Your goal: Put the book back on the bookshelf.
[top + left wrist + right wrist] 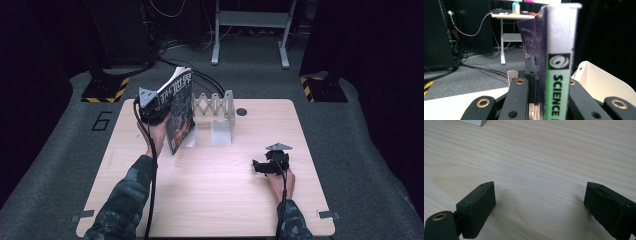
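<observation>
High view: the left gripper (159, 111) clamps a magazine (179, 111) upright near the far left corner of the tabletop (210, 200), its lower edge just above the wood and just beside the left plate of the white expanding book rack (216, 117), which stands at the middle of the far edge. The right gripper (261, 167) rests near the right edge, well apart from the work. Left gripper view: the jaws are closed on the magazine near its spine, which reads "SCIENCE"; a white rack plate (602, 81) lies just right of it. Lower the magazine vertically, keep the spine square to the plates, and release only once its lower edge bears in a slot. Right gripper view: the jaws stand wide apart over bare wood, holding nothing.
</observation>
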Motion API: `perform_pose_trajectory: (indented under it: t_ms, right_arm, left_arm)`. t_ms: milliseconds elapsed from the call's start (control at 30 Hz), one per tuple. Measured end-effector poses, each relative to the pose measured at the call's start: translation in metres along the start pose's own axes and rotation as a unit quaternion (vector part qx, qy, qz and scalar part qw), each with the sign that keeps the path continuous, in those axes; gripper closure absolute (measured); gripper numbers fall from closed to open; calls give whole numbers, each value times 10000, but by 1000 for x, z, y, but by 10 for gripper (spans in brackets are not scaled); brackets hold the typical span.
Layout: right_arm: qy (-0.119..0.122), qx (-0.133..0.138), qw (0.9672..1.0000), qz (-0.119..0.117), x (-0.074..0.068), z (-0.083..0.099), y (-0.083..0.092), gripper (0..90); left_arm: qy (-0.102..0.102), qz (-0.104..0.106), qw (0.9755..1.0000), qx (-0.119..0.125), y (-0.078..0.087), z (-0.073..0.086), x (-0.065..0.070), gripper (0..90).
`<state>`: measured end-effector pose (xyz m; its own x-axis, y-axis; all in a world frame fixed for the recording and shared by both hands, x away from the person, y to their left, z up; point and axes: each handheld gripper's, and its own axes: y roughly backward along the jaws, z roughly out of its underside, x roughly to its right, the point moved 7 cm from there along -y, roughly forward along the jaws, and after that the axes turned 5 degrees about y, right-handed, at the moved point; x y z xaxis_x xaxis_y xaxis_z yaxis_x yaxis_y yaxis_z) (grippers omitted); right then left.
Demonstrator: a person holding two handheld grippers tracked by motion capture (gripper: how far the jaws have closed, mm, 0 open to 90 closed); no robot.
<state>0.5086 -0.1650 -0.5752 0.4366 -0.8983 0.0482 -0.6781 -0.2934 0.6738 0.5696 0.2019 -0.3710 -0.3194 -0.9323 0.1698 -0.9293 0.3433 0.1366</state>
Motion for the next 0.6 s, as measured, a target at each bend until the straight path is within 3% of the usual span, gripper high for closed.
perform_pose_trajectory:
  t_ms: [300,433,600]
  right_arm:
    - [23,-7,10000,4,0,0,0,96]
    - [30,-3,10000,2,0,0,0,96]
    - [29,-3,10000,2,0,0,0,96]
  left_arm:
    - [106,-191,9992,342,-1,15,-10,823]
    - [119,-277,9990,329,1,17,-17,823]
    - [144,-364,9991,138,4,23,-24,818]
